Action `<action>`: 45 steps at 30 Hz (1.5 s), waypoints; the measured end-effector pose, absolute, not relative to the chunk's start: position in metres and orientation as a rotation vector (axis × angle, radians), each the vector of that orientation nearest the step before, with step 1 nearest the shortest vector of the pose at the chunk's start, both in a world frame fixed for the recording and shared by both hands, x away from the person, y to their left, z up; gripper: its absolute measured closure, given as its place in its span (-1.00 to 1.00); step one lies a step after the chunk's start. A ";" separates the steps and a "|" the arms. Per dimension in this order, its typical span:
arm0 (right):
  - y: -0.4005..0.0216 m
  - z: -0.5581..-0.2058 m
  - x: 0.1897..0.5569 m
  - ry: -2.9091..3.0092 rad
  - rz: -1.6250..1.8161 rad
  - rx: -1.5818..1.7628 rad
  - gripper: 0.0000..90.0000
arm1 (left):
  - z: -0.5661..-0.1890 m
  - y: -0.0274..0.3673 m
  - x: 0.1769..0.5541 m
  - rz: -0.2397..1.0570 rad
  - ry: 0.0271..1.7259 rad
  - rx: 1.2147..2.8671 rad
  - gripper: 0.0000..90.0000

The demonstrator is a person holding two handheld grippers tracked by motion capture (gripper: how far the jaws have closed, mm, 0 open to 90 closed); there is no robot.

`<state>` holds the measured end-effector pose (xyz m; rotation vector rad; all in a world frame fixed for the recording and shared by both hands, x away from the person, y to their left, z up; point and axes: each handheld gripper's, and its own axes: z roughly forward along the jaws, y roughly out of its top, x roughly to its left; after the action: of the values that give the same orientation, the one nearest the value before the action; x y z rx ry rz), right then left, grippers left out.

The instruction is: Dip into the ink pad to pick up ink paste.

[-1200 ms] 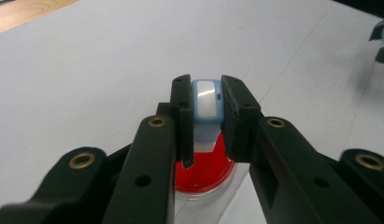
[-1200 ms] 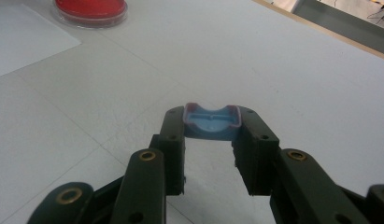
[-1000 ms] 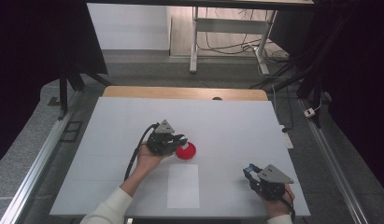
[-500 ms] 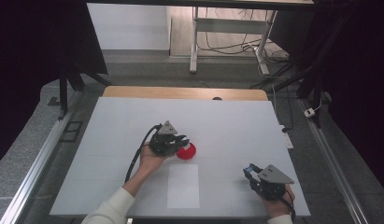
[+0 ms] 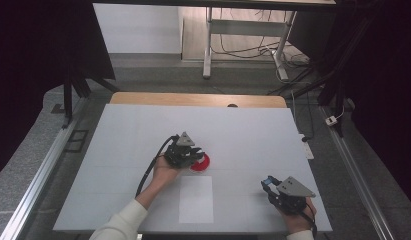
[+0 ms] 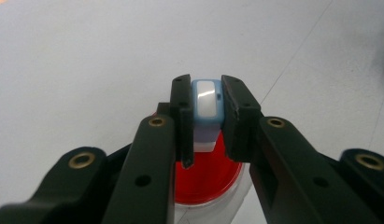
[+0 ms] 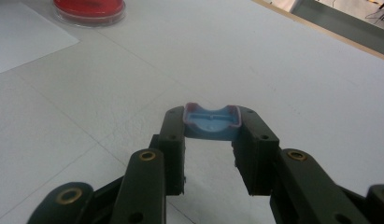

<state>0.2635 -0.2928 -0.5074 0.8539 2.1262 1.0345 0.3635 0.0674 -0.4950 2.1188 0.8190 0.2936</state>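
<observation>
Holding a small blue-and-white piece (image 6: 206, 103) between its jaws, the left tool (image 5: 187, 152) is hovering directly over the red dish (image 5: 200, 163) near the middle of the desk (image 5: 253, 135). The right tool (image 5: 275, 187) is gripping a blue cap-like piece (image 7: 211, 122) at the near right of the desk, well apart from the dish. The step in hand appears to be working the left piece at the dish. The next move is likely calling for a careful lowering onto the red surface, with the grip kept firm.
</observation>
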 end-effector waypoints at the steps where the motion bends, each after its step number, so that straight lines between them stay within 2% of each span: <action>1: -0.293 -0.507 0.264 2.126 1.034 0.853 0.44 | -0.496 0.067 0.364 0.296 0.822 2.121 0.68; 45: -0.292 -0.509 0.264 2.135 1.023 0.851 0.44 | -0.504 0.061 0.364 0.318 0.805 2.158 0.69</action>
<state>0.2638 -0.2915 -0.5085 0.8508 2.1349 1.0235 0.3642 0.0609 -0.5040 2.1576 0.8046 0.3182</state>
